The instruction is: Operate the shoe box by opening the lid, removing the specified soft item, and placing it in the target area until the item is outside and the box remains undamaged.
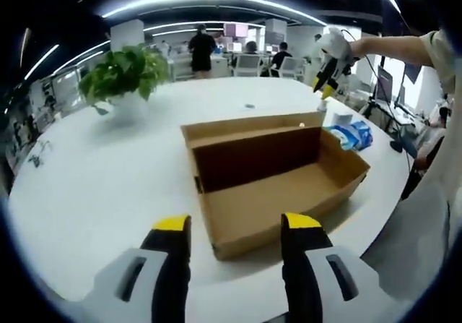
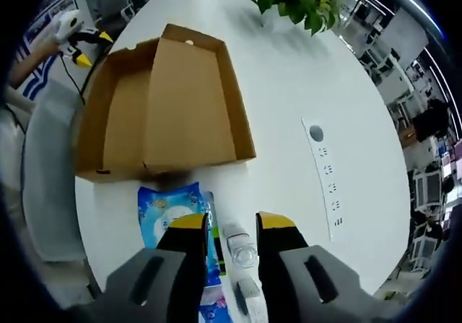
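Risk first: the open brown corrugated-cardboard shoe box point(image 1: 278, 171) lies on the white table point(image 1: 94, 186) with one end close to the table edge, so a careless nudge from either tool could, in my judgement, slide it off or crease a wall. Box contents: interior reads bare in both views; lid flap folded back flat, no tears visible. The soft item, a blue-and-white plastic pack point(image 2: 172, 211), lies outside the box, just beside its short end, near a small clear bottle-like object point(image 2: 240, 247) I cannot identify. Left gripper point(image 1: 237, 225): jaws apart, holding nothing, facing the box's long side. Right gripper point(image 2: 232, 223): jaws apart, empty, hovering over the pack and bottle. Green potted plant point(image 1: 123, 74) stands well apart.
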A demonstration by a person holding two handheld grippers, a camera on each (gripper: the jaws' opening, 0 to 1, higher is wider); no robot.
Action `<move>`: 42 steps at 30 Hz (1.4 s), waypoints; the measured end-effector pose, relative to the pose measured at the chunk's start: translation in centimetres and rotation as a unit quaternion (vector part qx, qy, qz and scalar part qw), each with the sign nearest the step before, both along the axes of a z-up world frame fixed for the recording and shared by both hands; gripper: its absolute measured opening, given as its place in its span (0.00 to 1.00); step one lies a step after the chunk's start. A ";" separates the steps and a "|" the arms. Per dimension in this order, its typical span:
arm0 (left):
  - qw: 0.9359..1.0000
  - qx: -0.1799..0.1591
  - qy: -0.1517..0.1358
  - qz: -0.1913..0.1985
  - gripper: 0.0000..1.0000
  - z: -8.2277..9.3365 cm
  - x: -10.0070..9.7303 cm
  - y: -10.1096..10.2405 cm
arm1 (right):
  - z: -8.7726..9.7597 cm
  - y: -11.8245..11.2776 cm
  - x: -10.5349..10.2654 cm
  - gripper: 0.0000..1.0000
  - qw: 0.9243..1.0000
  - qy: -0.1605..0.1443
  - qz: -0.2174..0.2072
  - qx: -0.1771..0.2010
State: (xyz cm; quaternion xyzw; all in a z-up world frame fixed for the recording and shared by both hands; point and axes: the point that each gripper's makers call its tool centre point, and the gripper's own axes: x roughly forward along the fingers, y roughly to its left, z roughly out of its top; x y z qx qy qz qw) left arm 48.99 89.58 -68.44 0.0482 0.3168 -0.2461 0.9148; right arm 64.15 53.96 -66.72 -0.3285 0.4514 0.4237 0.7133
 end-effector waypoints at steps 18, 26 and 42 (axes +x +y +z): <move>0.995 -0.001 0.058 0.082 0.14 -2.5 1.2 1.9 | -2.7 3.3 0.6 0.21 0.980 0.031 -0.180 0.084; 0.992 -0.016 0.075 0.105 0.04 -3.2 1.3 2.0 | -4.5 4.0 1.7 0.20 0.966 0.043 -0.230 0.111; 0.989 -0.031 0.083 0.121 0.02 -3.5 1.3 2.0 | -8.3 4.6 4.8 0.17 0.922 0.060 -0.360 0.129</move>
